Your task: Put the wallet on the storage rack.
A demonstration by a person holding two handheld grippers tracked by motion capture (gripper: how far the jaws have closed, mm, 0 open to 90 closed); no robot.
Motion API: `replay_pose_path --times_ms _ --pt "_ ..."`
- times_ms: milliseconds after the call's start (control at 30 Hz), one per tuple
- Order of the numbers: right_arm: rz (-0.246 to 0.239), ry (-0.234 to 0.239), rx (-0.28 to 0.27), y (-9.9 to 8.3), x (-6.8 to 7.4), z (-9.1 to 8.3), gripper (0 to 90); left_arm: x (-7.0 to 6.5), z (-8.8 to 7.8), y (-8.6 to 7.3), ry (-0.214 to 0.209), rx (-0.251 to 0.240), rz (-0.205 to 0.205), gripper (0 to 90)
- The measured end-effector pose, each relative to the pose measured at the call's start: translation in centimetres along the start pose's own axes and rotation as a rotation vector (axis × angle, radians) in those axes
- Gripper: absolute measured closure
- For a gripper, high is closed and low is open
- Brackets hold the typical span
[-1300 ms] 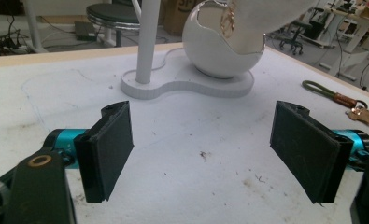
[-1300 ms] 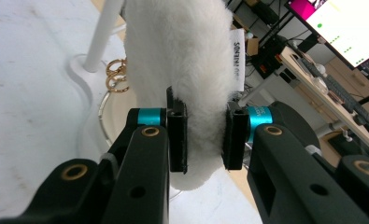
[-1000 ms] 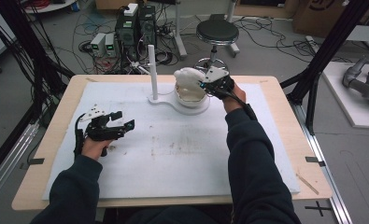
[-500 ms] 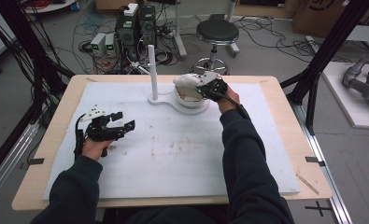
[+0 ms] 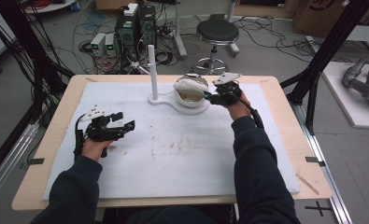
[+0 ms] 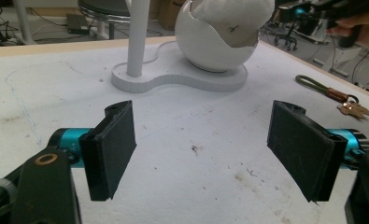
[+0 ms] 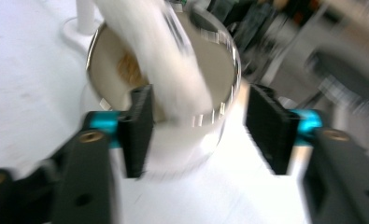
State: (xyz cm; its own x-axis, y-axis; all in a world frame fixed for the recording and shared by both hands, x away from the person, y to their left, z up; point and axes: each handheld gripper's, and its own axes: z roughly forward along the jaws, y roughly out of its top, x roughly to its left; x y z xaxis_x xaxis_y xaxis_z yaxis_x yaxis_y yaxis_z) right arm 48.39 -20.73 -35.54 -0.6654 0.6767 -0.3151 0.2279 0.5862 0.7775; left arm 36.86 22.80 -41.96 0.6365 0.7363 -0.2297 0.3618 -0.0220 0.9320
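Note:
A white bowl [image 5: 191, 99] stands on a white base [image 5: 166, 101] with an upright post [image 5: 153, 70] at the far middle of the table. A crumpled white cloth [image 5: 188, 85] lies in the bowl and hangs over its rim. My right gripper [image 5: 209, 97] is at the bowl's right side. Its jaws have just been opening; in the right gripper view [image 7: 200, 93] the cloth [image 7: 163, 60] lies between them, untouched by the pads. My left gripper [image 5: 124, 120] rests open at the left, nothing between its jaws [image 6: 202, 112].
In the left gripper view a set of keys on an olive strap [image 6: 334, 93] lies on the white mat, right of the bowl [image 6: 210, 51]. Black frame posts flank the table. A stool [image 5: 216, 32] and computers stand on the floor behind it.
The right gripper has sunk beside the bowl's right rim and its jaws have opened, letting go of the white cloth, which now rests in the bowl. The left gripper has kept still.

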Motion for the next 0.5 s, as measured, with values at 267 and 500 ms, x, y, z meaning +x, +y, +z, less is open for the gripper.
replay_pose_path --times_ms 267,500 --pt "0.173 0.077 0.01 -2.1 -0.7 -3.7 33.2 0.1 -0.1 0.0 0.033 -0.005 0.011 21.8" --pt "0.229 0.073 -0.05 -5.9 0.7 -7.0 27.2 0.1 0.1 0.0 0.023 -0.003 0.01 21.9"
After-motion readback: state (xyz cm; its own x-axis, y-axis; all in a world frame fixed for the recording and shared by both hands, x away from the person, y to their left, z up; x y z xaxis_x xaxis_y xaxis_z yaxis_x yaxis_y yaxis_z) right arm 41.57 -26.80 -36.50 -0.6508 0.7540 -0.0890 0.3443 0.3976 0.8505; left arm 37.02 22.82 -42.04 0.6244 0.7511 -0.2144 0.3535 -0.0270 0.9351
